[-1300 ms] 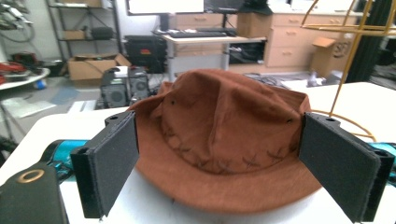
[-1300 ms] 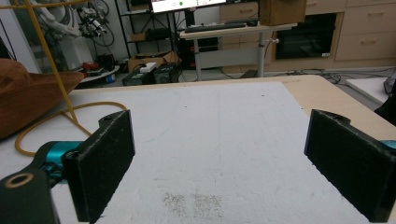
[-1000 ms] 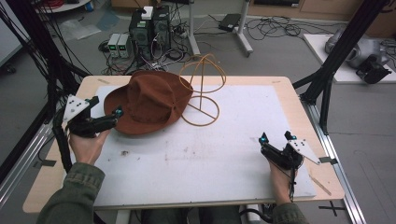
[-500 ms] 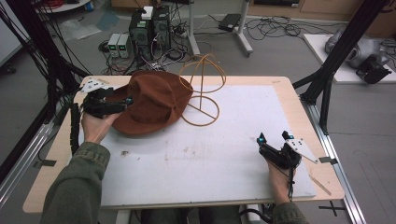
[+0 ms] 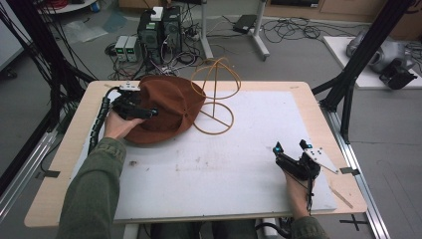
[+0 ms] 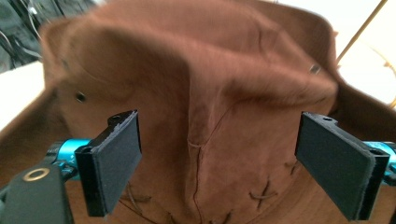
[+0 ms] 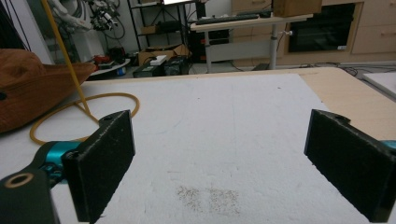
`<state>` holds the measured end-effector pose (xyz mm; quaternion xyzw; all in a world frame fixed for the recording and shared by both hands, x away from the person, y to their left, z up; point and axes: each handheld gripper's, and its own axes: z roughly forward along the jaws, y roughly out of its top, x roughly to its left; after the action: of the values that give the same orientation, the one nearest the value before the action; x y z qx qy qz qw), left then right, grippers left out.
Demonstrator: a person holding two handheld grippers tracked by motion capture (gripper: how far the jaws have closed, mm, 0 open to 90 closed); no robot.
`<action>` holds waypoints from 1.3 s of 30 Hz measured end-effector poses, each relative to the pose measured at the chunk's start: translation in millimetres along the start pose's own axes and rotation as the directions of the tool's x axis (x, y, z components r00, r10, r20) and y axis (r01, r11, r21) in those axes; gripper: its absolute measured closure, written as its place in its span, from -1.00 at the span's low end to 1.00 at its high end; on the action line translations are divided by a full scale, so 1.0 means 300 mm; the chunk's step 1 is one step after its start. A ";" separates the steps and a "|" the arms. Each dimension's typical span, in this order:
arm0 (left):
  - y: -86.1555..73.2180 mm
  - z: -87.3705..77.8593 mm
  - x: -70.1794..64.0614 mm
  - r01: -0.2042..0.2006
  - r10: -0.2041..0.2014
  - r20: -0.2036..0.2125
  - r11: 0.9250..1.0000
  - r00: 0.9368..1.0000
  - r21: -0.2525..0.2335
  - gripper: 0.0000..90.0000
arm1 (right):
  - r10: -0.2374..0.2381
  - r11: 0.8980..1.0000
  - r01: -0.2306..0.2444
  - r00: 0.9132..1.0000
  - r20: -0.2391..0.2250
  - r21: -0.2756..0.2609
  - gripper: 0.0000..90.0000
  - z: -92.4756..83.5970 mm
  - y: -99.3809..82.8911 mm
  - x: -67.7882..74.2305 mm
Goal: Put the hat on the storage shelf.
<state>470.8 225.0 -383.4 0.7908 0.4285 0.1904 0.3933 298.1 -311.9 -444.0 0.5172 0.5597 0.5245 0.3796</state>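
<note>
While the right gripper point(image 5: 287, 151) is idling near the worktop's right edge, jaws apart, the left gripper point(image 5: 149, 113) is straddling the brown suede hat's point(image 5: 169, 102) crown, jaws apart, probably to grip it.

We see a wooden worktop point(image 5: 64, 149) topped with a white mat point(image 5: 259, 129), standing on a grey floor point(image 5: 298, 55). Beyond its far edge, black computer towers point(image 5: 160, 27) sit among tangled cables point(image 5: 293, 27), beside the white legs of a desk point(image 5: 259, 35). Black frame struts point(image 5: 356, 64) rise at the right, and more black poles point(image 5: 30, 45) stand at the left. In the right gripper view we find a far desk with a keyboard point(image 7: 229, 17), wooden cabinets point(image 7: 373, 28) with a dark oven-like front point(image 7: 317, 28), and cluttered shelving point(image 7: 154, 18).
</note>
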 end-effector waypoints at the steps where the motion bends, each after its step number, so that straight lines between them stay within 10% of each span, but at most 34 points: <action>1: -0.005 0.011 0.003 0.004 -0.004 -0.002 1.000 1.000 0.012 -0.63 | 0.001 1.000 -0.001 1.000 -0.002 0.003 -0.83 -0.002 -0.001 0.001; 15: -0.035 0.097 0.013 0.026 -0.026 -0.016 0.998 1.000 0.051 -0.43 | 0.000 1.000 0.000 1.000 -0.007 0.010 -0.83 -0.001 -0.002 -0.004; 21: -0.032 0.114 -0.005 -0.008 0.010 -0.037 0.999 0.999 0.049 0.32 | -0.003 1.000 0.003 1.000 -0.004 0.010 -0.83 0.001 -0.003 -0.008; 23: -0.033 0.110 -0.008 -0.024 0.028 -0.064 0.998 0.998 0.062 0.88 | -0.001 1.000 0.001 1.000 0.003 0.009 -0.83 0.001 -0.004 -0.012; 39: -0.054 0.027 -0.011 -0.060 0.054 -0.088 0.996 0.995 -0.064 0.94 | 0.015 1.000 -0.015 1.000 0.003 0.014 -0.83 -0.001 -0.005 -0.014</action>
<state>465.6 223.9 -400.8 0.7802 0.4160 0.2498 0.3948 298.3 -316.0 -446.0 0.5248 0.5590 0.5226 0.3728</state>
